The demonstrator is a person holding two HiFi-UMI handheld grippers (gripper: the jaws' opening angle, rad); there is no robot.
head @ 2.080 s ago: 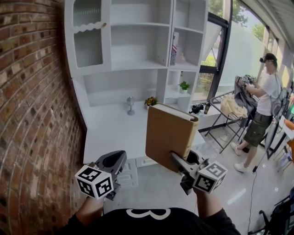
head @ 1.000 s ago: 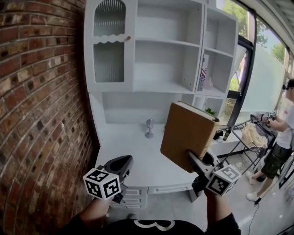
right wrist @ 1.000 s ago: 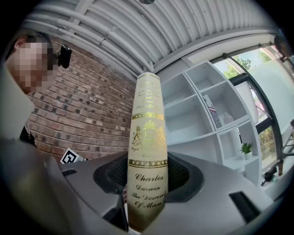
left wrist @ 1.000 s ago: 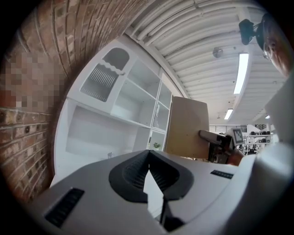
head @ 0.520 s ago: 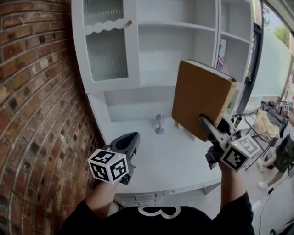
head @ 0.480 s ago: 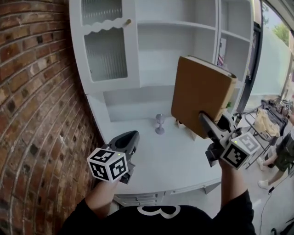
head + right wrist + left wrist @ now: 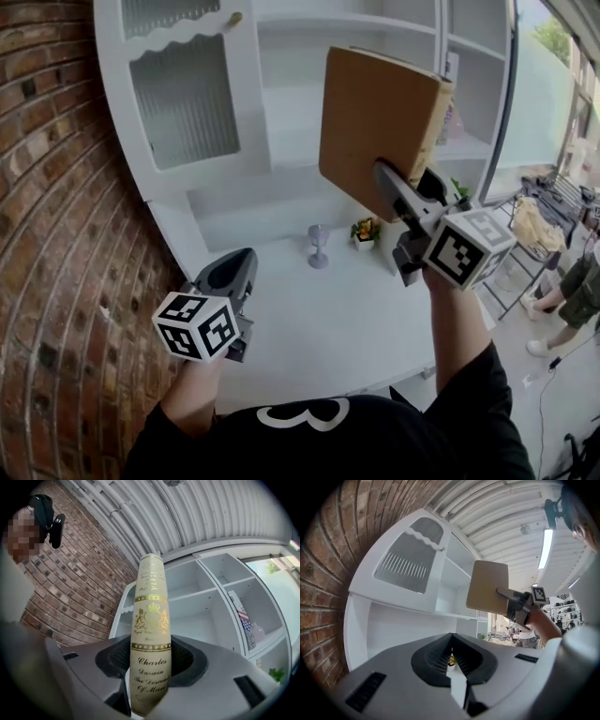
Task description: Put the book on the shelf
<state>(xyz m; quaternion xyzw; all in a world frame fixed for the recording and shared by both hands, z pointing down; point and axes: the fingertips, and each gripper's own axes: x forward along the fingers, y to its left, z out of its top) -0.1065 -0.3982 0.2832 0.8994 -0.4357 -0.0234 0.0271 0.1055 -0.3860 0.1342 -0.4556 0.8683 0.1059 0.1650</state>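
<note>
Two grippers in head view. The right gripper (image 7: 392, 187), upper centre-right, is clamped on the lower edge of a tan book (image 7: 375, 112). The book is held up in the air, tilted, cover to camera, in front of the white shelf unit (image 7: 291, 103) and not resting on any shelf. The right marker cube (image 7: 466, 247) sits below the book. The left gripper (image 7: 236, 267), lower left, is low over the white counter (image 7: 328, 314) with nothing in it; its marker cube (image 7: 195, 326) faces the camera. A silver goblet (image 7: 319, 246) and a small potted plant (image 7: 364, 231) stand at the back of the counter, near each other. A ribbed-glass cabinet door (image 7: 183, 98) is upper left, a brick wall (image 7: 47, 234) runs down the left edge, and a person (image 7: 579, 298) is at the right edge.

Left gripper view: the left gripper (image 7: 451, 644) has its jaws pressed together with nothing between them. The book (image 7: 488, 587) is upper centre-right, in the right gripper (image 7: 506, 595). The cabinet door (image 7: 405, 559) is upper left.

Right gripper view: the right gripper (image 7: 151, 660) has one jaw on each side of the book (image 7: 151, 620), tight on both covers. The spine is upright at frame centre, with gold print reading Charles Darwin, The Descent of Man. Open shelf compartments (image 7: 206, 606) are behind it on the right, and a flag-patterned item (image 7: 243, 620) stands in the far right one. The brick wall (image 7: 79, 583) is on the left.
</note>
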